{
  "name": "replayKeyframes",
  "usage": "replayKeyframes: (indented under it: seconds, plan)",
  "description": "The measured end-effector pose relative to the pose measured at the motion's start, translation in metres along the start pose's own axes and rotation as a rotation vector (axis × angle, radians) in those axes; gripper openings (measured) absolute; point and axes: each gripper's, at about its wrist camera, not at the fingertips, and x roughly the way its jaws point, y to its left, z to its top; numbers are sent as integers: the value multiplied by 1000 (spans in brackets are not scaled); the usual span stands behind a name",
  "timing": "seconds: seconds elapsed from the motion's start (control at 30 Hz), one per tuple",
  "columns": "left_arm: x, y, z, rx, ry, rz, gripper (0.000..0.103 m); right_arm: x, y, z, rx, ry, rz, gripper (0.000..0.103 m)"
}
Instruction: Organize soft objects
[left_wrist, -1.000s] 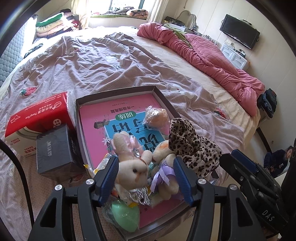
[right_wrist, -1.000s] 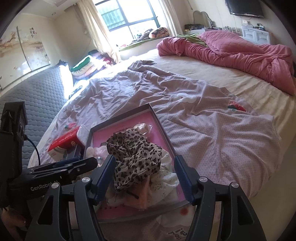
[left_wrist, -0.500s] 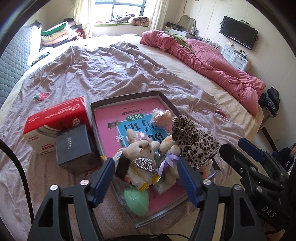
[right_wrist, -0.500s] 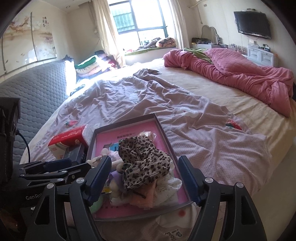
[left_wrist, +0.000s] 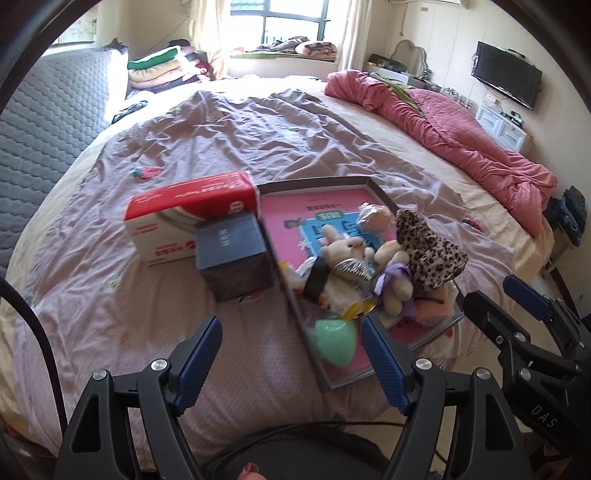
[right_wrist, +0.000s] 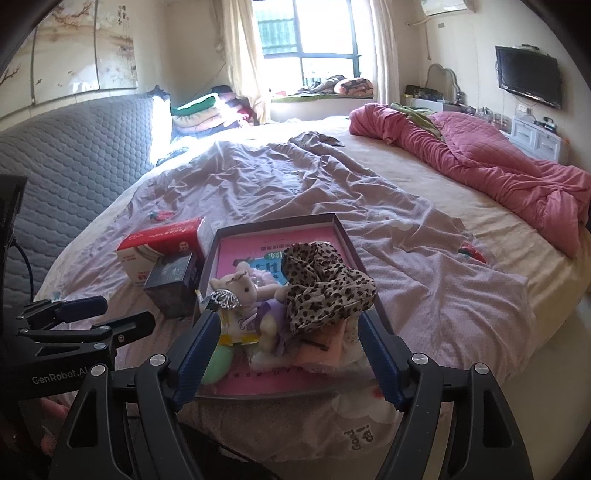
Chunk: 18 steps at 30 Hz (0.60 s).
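A shallow dark tray (left_wrist: 376, 185) (right_wrist: 334, 221) with a pink book inside lies on the bed near its front edge. In it sit a white plush rabbit (left_wrist: 345, 253) (right_wrist: 238, 288), a small bear with a purple bow (left_wrist: 395, 282), a leopard-print cloth (left_wrist: 428, 251) (right_wrist: 325, 284), a green egg-shaped toy (left_wrist: 332, 341) (right_wrist: 218, 363) and a wrapped orange toy (left_wrist: 373, 218). My left gripper (left_wrist: 291, 360) is open and empty, held back above the bed's front edge. My right gripper (right_wrist: 286, 354) is open and empty, in front of the tray.
A red and white tissue box (left_wrist: 188, 214) (right_wrist: 162, 243) and a dark box (left_wrist: 232, 254) (right_wrist: 171, 282) stand left of the tray. A pink quilt (left_wrist: 461, 140) lies bunched at the right. A grey padded headboard (right_wrist: 70, 155) is at the left.
Both grippers have drawn back and up from the tray. The left gripper, which had its fingers around the rabbit, now stands clear of it; the toys remain in the tray.
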Motion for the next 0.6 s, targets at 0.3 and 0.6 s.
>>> replayKeyframes:
  seconds: [0.3, 0.6]
  plan:
    - [-22, 24, -28, -52, 3, 52, 77, -14, 21, -16, -30, 10, 30, 78]
    - [-29, 32, -51, -59, 29, 85, 77, -25, 35, -24, -67, 12, 32, 78]
